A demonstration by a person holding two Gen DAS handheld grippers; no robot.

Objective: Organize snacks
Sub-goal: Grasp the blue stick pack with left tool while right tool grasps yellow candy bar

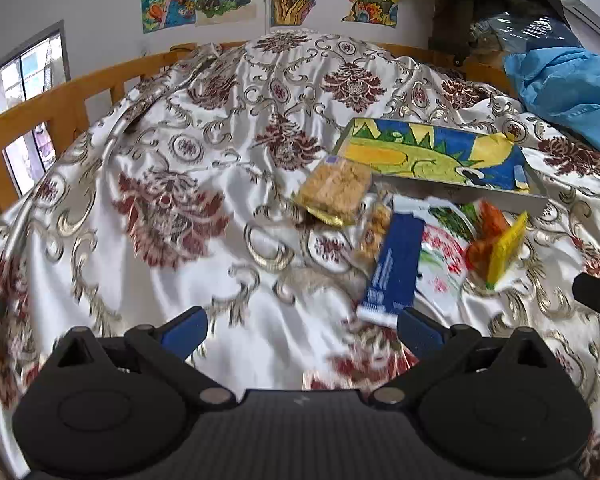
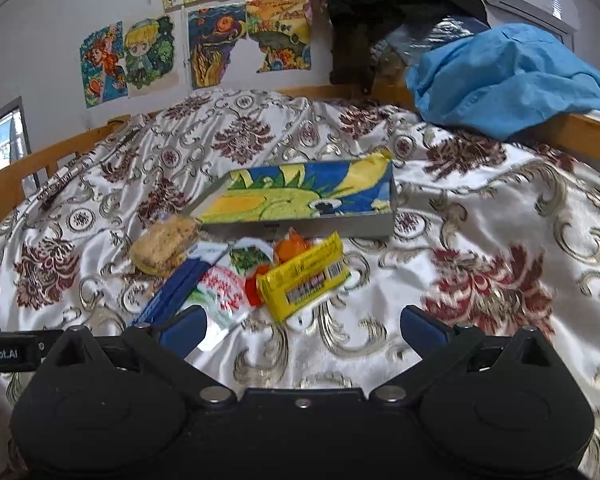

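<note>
**Spotter:** Satin bedspread (image 2: pixel 480 240), white with maroon and gold scrollwork, covers the bed you are working over, and the snacks lie in a loose heap on it. Nearest your right tongs (image 2: pixel 303 326) is the yellow bar (image 2: pixel 305 278), barcode face up, tilted.

**Operator:** What sits around that bar?

**Spotter:** You have an orange packet (image 2: pixel 294 246) just behind it, touching. To its left is a white pouch with red print (image 2: pixel 224 290), and a long blue packet (image 2: pixel 176 292) lies partly over that pouch. Beyond the blue one sits a clear pack of golden crackers (image 2: pixel 166 246).

**Operator:** And the box?

**Spotter:** Your shallow box with the painted blue, yellow and green lining (image 2: pixel 312 196) lies just behind the heap, open side up, holding no snacks. The cracker pack touches its near left corner.

**Operator:** How are my tongs?

**Spotter:** Your right tongs are spread wide, gripping nothing, with the yellow bar just ahead of the gap. Your left tongs (image 1: pixel 302 326) are equally wide apart and empty; the near end of the blue packet (image 1: pixel 392 268) lies close to their right finger.

**Operator:** Further out?

**Spotter:** You can see a crumpled blue cloth (image 2: pixel 512 76) draped over the wooden bed rail (image 2: pixel 580 132) at the far right, children's paintings (image 2: pixel 236 40) taped on the wall behind, and a window (image 1: pixel 24 92) at the left.
</note>
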